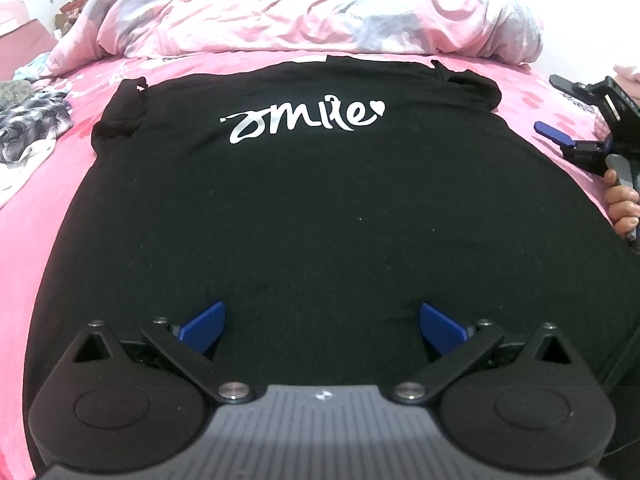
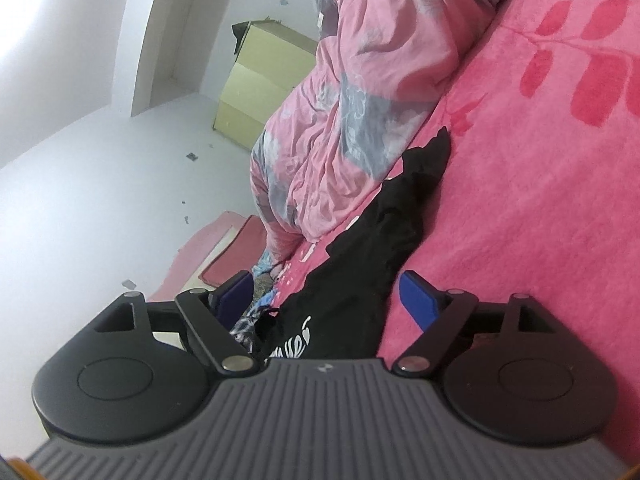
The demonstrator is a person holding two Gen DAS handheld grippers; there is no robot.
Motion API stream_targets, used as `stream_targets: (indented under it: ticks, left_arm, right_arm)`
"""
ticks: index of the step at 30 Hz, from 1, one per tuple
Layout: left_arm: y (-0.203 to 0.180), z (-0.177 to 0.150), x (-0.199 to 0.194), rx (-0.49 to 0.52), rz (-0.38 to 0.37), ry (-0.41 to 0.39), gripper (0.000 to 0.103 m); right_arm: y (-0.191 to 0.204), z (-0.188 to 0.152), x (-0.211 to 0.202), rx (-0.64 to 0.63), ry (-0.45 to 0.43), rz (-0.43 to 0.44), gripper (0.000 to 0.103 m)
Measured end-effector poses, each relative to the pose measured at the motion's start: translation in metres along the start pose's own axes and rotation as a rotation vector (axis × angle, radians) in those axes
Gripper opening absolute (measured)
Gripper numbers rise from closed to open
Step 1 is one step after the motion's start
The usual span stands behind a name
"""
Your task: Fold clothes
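A black T-shirt with white "smile" lettering lies spread flat on the pink bed sheet, both sleeves folded in. My left gripper hovers over the shirt's near hem, open and empty. My right gripper shows at the right edge of the left wrist view, held in a hand beside the shirt's right side, jaws apart. In the right wrist view the right gripper is open and rolled sideways, with the shirt's edge between its blue fingers, not pinched.
A crumpled pink and grey duvet is heaped at the bed's far end. A pile of plaid and patterned clothes lies at the left. A yellow-green cabinet stands against the white wall.
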State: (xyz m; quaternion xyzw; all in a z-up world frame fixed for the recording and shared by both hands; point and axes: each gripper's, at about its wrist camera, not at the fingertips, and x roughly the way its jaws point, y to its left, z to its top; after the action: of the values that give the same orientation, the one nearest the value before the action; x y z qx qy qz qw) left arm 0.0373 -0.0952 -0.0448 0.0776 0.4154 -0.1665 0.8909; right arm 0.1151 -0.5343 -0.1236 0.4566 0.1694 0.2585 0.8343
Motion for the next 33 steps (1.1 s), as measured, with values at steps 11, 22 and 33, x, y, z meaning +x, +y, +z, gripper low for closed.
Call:
stream_targets:
  ticks: [11, 22, 33]
  left_arm:
    - [0.003, -0.004, -0.001, -0.004, -0.016, -0.033, 0.103]
    - [0.023, -0.009, -0.022, -0.073, -0.059, -0.113, 0.103]
    - [0.119, 0.053, -0.052, -0.238, -0.055, -0.325, 0.103]
  right_arm:
    - [-0.005, -0.001, -0.002, 0.029, -0.018, 0.028, 0.083]
    - [-0.014, 0.0, -0.007, 0.094, -0.055, 0.089, 0.083]
    - [0.023, 0.003, 0.013, -0.03, 0.071, -0.121, 0.084]
